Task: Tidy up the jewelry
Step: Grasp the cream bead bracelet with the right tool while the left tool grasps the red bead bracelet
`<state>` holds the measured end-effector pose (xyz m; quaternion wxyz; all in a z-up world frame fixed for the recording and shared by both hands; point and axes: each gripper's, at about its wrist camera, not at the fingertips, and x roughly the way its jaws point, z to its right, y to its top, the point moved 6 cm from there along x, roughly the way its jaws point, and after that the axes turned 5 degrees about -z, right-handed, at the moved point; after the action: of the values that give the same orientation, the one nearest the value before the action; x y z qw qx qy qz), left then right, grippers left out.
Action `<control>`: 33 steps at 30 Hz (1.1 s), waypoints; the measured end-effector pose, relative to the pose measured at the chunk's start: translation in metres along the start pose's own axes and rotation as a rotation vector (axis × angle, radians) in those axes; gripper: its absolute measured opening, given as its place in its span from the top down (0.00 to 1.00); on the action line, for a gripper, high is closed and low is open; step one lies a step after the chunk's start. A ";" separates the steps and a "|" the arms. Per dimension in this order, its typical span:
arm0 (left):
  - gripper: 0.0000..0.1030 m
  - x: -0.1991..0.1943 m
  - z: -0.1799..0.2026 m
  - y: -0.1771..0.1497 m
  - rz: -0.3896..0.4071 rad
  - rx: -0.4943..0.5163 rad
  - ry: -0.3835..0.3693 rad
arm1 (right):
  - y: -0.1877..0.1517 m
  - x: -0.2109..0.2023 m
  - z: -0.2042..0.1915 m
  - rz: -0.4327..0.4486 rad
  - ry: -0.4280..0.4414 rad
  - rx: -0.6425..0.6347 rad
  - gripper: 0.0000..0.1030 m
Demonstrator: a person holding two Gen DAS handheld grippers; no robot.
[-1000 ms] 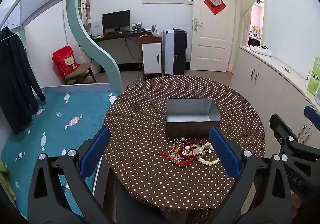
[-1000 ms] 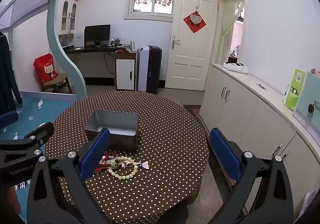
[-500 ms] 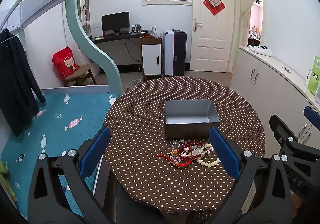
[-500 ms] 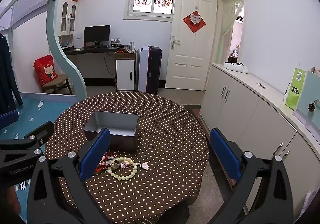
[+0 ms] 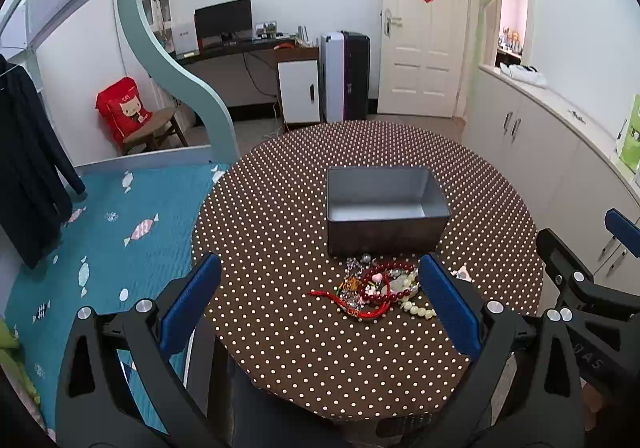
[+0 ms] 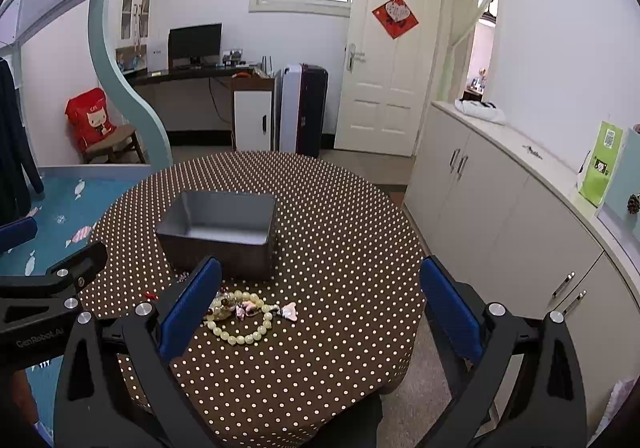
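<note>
We noted both claws wide open and empty, held above the near edge of the round table [image 5: 280,208]: left claw [image 5: 320,304], right claw [image 6: 320,308].

The jewelry pile [image 5: 380,288] lay on the dotted cloth just in front of the grey metal box [image 5: 384,204], close to its near wall; whether the nearest pieces touched it we could not tell. The box interior looked empty.

Handling, as we judged it:
- The cream bead bracelet [image 6: 240,320] seemed light, limp and smooth, so likely to slip. We would pinch across the strand where the loop lies clear of the other pieces.
- The dark red bead bracelet [image 5: 386,286] and the red cord [image 5: 340,298] appeared tangled with small charms. Lifting one could drag the rest.
- A small pale pink charm [image 6: 289,311] sat at the right end of the pile. It looked tiny and hard to pinch.

Room, as we saw it:
- The table was bare to the left and right of the pile and beyond the box.
- The box wall limits any approach from the far side.
- The near table edge lay well apart from the pile, but a dragged piece could slide toward it.
</note>
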<state>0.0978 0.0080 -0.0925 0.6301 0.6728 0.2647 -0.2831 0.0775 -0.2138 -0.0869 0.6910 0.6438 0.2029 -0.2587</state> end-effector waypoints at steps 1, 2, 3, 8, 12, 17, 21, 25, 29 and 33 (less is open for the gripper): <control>0.05 0.004 0.000 -0.001 -0.012 0.001 -0.001 | -0.002 0.004 0.000 -0.012 0.002 -0.001 0.07; 0.05 0.008 0.000 -0.001 -0.020 0.003 -0.002 | -0.002 0.006 -0.001 -0.021 0.004 -0.002 0.07; 0.05 0.011 0.000 -0.002 -0.028 0.004 -0.002 | -0.004 0.011 -0.002 -0.036 0.005 -0.003 0.07; 0.05 0.035 -0.001 -0.007 -0.080 0.012 0.002 | -0.014 0.030 -0.005 -0.114 0.025 -0.020 0.07; 0.05 0.058 -0.004 -0.016 -0.142 0.005 -0.019 | -0.025 0.049 -0.009 -0.172 0.057 -0.035 0.07; 0.05 0.091 -0.011 -0.034 -0.228 -0.011 -0.062 | -0.041 0.076 -0.013 -0.255 0.113 -0.028 0.07; 0.05 0.111 -0.018 -0.044 -0.288 -0.036 -0.088 | -0.046 0.090 -0.013 -0.277 0.143 -0.024 0.07; 0.05 0.125 -0.022 -0.047 -0.303 -0.047 -0.100 | -0.050 0.099 -0.015 -0.294 0.158 -0.035 0.14; 0.05 0.129 -0.020 -0.045 -0.300 -0.039 -0.123 | -0.057 0.110 -0.019 -0.332 0.171 -0.053 0.35; 0.06 0.132 -0.014 -0.038 -0.293 -0.022 -0.146 | -0.064 0.113 -0.025 -0.364 0.245 -0.048 0.49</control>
<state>0.1636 0.0241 -0.2126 0.6070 0.5976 0.3167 -0.4173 0.1279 -0.2018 -0.2083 0.6184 0.6064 0.4042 -0.2941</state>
